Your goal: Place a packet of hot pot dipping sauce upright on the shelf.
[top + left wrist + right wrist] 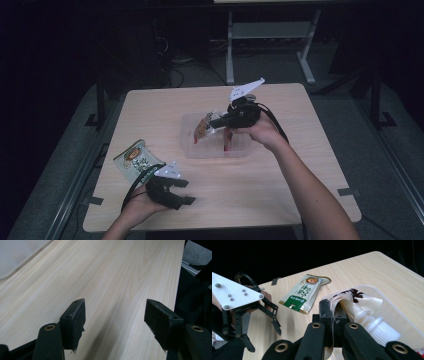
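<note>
My right gripper (214,122) hovers over a clear plastic tray (192,150) in the middle of the table. Its jaws are shut on the edge of a spouted pouch (202,129). In the right gripper view, the gripper (333,312) pinches the pouch (352,297) beside its white ribbed cap (377,327). A green and white packet (133,159) lies flat at the front left. My left gripper (186,192) rests just right of the packet, open, pointing right. In the left gripper view, the gripper (115,307) has only bare wood between its pads.
A red item (228,142) lies in the tray under my right hand. The tray's pale corner (12,257) is at the top left of the left gripper view. The table's front edge (220,226) is close to my left hand. Desk legs (230,50) stand beyond the table.
</note>
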Tool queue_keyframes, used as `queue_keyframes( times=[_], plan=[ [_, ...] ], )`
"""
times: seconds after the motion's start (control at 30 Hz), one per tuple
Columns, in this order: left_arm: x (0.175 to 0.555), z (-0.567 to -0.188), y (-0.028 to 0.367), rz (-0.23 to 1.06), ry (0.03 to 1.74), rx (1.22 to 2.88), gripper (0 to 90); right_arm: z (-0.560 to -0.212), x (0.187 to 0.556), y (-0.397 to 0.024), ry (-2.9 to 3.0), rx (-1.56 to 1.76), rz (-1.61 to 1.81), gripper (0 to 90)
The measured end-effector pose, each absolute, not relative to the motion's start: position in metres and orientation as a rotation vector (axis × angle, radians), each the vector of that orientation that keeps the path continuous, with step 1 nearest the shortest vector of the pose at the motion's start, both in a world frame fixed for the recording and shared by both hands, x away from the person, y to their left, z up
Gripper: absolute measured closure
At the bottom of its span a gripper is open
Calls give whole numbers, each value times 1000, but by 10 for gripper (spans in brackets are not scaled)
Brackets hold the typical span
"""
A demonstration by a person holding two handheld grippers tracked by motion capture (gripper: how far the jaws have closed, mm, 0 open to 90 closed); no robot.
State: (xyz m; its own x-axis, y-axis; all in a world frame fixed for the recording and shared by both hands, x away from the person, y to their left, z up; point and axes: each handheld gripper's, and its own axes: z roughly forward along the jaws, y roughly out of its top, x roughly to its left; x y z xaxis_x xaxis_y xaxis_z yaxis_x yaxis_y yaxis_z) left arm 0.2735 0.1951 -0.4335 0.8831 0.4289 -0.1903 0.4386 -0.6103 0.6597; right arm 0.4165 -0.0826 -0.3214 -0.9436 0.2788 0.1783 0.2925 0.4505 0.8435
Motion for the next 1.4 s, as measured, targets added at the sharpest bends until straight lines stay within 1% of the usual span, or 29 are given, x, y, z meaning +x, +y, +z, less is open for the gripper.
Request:
queue_keyframes(
  times=[0.17, 0.47, 1.4],
  plan=[
    [273, -434, 196, -20, 626, 2302, 332, -330, 424, -75, -2686, -545, -1501, 897],
    [274, -434, 196, -23, 627, 2303, 332, -341, 426, -74, -2717, -577, -1436, 896],
    [274, -434, 195, -27, 616, 2315, 332, -346, 426, -52, -2832, -616, -1348, 879]
  ],
)
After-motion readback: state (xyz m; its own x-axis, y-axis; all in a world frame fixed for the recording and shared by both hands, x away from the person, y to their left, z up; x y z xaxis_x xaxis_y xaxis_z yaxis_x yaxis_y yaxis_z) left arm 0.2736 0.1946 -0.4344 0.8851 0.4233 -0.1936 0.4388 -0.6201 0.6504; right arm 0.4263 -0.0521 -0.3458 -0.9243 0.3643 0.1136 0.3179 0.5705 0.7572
